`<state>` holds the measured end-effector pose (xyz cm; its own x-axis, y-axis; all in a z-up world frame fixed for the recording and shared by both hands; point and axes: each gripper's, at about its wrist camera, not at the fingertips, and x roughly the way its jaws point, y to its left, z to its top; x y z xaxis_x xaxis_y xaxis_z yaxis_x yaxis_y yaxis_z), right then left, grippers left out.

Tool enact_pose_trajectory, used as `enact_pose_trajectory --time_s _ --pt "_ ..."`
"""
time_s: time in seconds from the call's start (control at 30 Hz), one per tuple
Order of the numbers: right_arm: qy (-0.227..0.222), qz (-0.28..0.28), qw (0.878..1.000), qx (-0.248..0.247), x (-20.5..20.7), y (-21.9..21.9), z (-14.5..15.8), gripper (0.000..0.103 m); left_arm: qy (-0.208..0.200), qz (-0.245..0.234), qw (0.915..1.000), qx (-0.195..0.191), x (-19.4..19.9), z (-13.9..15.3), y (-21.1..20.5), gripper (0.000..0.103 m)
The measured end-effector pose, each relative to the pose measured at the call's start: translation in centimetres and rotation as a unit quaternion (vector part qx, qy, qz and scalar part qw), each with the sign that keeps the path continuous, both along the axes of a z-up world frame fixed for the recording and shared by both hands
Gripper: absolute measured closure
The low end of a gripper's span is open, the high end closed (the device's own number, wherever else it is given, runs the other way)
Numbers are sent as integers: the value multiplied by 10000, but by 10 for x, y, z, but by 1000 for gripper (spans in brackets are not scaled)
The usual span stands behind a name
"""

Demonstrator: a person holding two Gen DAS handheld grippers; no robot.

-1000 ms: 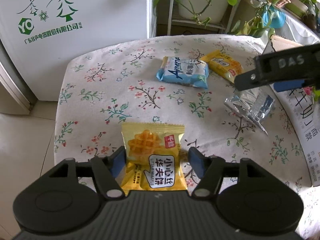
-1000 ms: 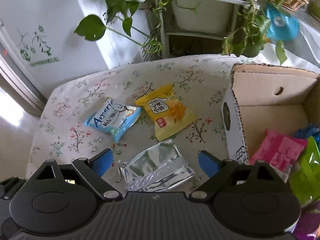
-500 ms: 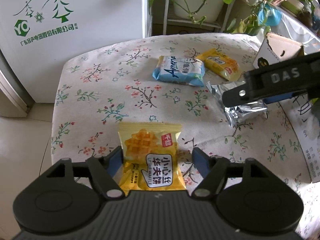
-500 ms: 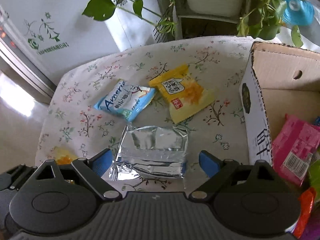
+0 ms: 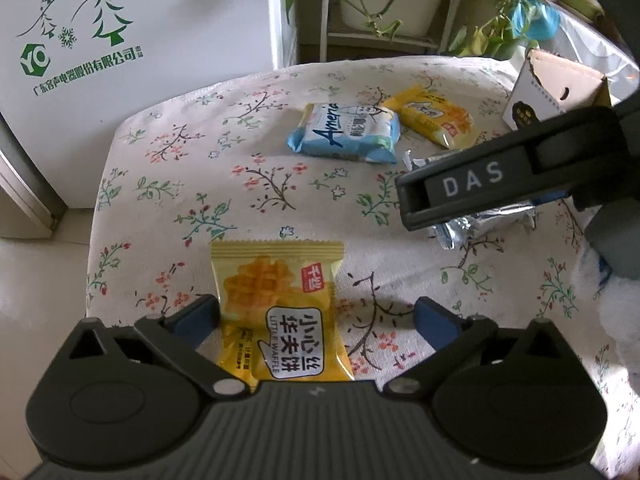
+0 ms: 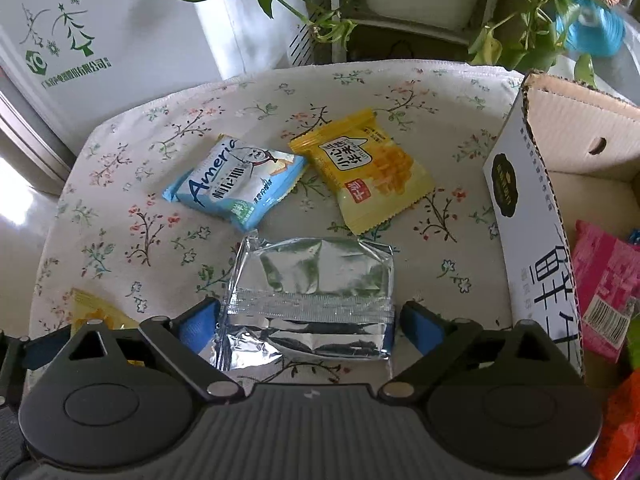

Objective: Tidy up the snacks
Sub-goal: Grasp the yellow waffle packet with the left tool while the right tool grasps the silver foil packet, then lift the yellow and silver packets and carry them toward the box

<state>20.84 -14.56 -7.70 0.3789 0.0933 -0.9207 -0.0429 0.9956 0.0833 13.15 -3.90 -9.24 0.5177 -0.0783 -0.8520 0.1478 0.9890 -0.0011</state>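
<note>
Floral tablecloth | waffle packet between spread left fingers

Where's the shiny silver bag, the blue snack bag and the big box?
silver bag (image 6: 316, 300), right wrist view, middle of its crinkled foil.
blue snack bag (image 6: 236, 188), right wrist view, middle of its printed front.
cardboard box (image 6: 532, 240), right wrist view, its white outer wall.

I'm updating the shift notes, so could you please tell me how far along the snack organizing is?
Done: some packets, a pink one among them, lie in the cardboard box. In hand: nothing gripped; the left gripper, jaws just opened, straddles a yellow waffle packet, and the open right gripper straddles the silver packet. Left: those two plus the blue packet and second yellow packet on the tablecloth.
</note>
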Motion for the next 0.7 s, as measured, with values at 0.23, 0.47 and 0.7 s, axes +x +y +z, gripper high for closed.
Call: enact_pose_trajectory --time_s 0.23,0.47,0.7 --pt "-76 101 9994 -309 -2 6 -6 2 -64 12 10000 4 -2 0 -1 0" --pt "-238 127 9987 -423 -7 9 -6 12 -33 18 10000 16 -2 0 -1 0" --pt "-321 237 9985 -380 -12 8 2 23 22 46 10000 -37 0 6 -3 23"
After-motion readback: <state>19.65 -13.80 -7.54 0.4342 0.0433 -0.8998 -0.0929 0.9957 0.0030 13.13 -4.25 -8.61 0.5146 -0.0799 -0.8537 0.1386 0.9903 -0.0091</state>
